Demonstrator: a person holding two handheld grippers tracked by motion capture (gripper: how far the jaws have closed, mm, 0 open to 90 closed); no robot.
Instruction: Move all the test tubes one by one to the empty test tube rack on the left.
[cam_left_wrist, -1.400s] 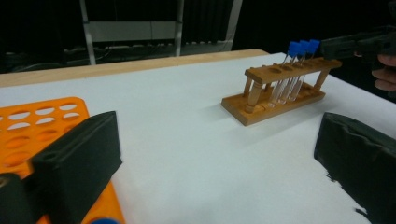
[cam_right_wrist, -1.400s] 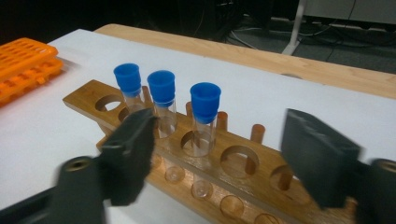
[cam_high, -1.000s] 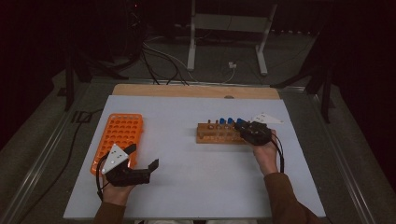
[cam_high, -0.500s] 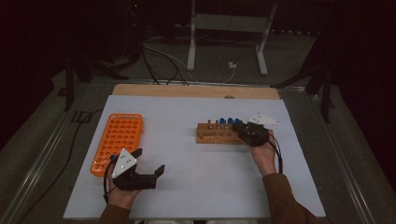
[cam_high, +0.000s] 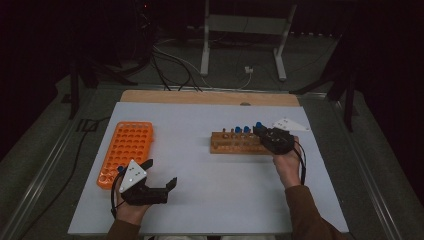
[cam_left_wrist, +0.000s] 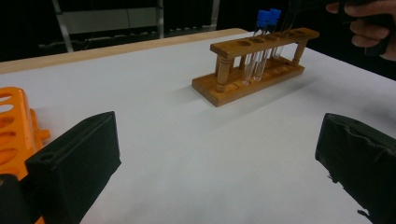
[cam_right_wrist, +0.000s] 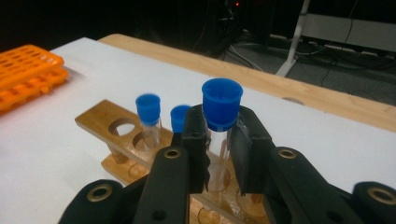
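Observation:
A wooden test-tube rack (cam_high: 235, 143) stands right of the table's middle. My right gripper (cam_high: 260, 131) is at its right end, shut on a clear tube with a blue cap (cam_right_wrist: 221, 105). The tube stands upright between the pads (cam_right_wrist: 196, 140), and its lower end is hidden behind the jaws. Two more blue-capped tubes (cam_right_wrist: 148, 109) stand in the rack (cam_right_wrist: 100, 119) beyond it. My left gripper (cam_high: 161, 172) lies near the front left, open with nothing between its fingers (cam_left_wrist: 74, 168), pointing toward the wooden rack (cam_left_wrist: 233, 91). An orange rack (cam_high: 127, 150) lies just left of it.
The white board (cam_high: 200, 200) lies on a wooden table whose far edge (cam_high: 210, 97) shows. Beyond it are a dark floor, cables and a metal stand (cam_high: 240, 45). The person's right hand (cam_left_wrist: 369, 28) shows at the top right of the left gripper view.
My left gripper has drifted slightly toward the near edge and right, away from the orange rack. The right gripper has stayed at the wooden rack's end.

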